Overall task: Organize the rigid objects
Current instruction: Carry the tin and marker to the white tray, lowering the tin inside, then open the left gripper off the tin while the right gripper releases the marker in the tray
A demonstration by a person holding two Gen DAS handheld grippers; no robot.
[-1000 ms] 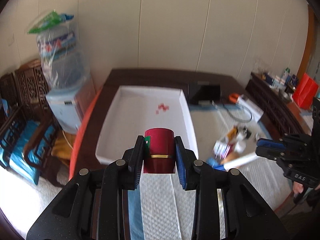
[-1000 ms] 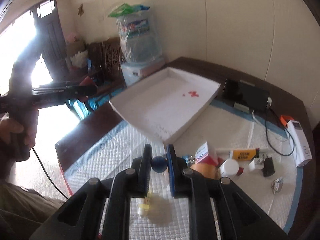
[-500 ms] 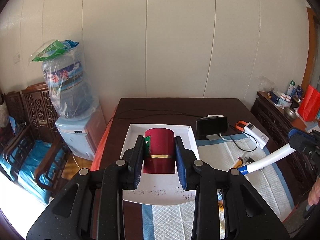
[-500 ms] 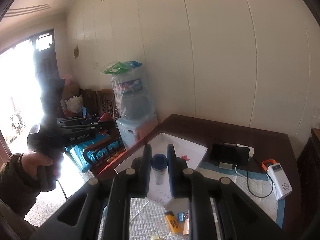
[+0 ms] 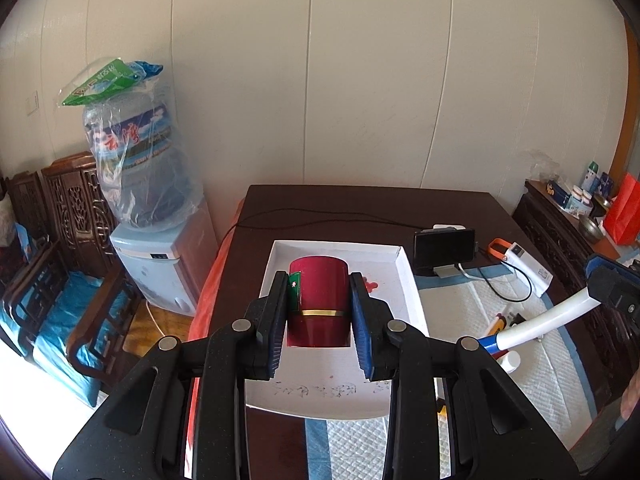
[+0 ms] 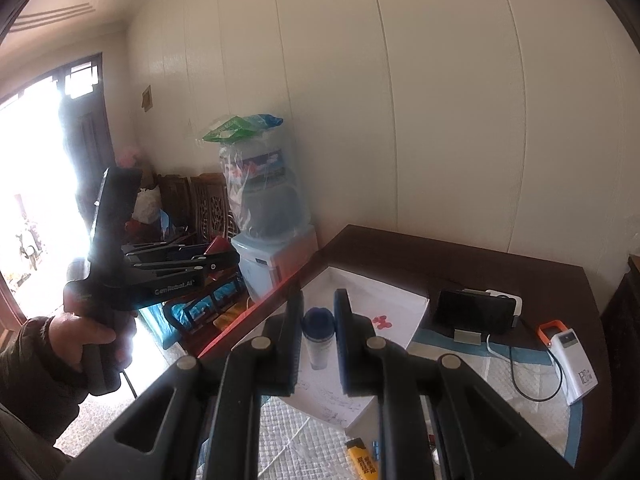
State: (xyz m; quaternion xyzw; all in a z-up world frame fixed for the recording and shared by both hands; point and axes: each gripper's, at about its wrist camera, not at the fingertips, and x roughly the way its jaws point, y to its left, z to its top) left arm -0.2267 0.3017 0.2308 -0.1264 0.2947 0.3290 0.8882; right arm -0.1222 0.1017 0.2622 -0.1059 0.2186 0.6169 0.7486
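While both grippers hover clamped, left gripper [image 5: 320, 312] on a red canister [image 5: 319, 304], right gripper [image 6: 318, 340] on a blue-capped white tube [image 6: 319, 340], the white tray [image 5: 408, 292] at twelve o'clock holds nothing, and small items remain at four o'clock.

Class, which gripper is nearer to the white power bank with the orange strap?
Right. The right gripper hangs beside the white power bank; the left gripper is over the white tray.

Right gripper [image 6: 318, 336] clamps a blue-capped white tube [image 6: 319, 340]; white tray [image 6: 394, 304] beyond.
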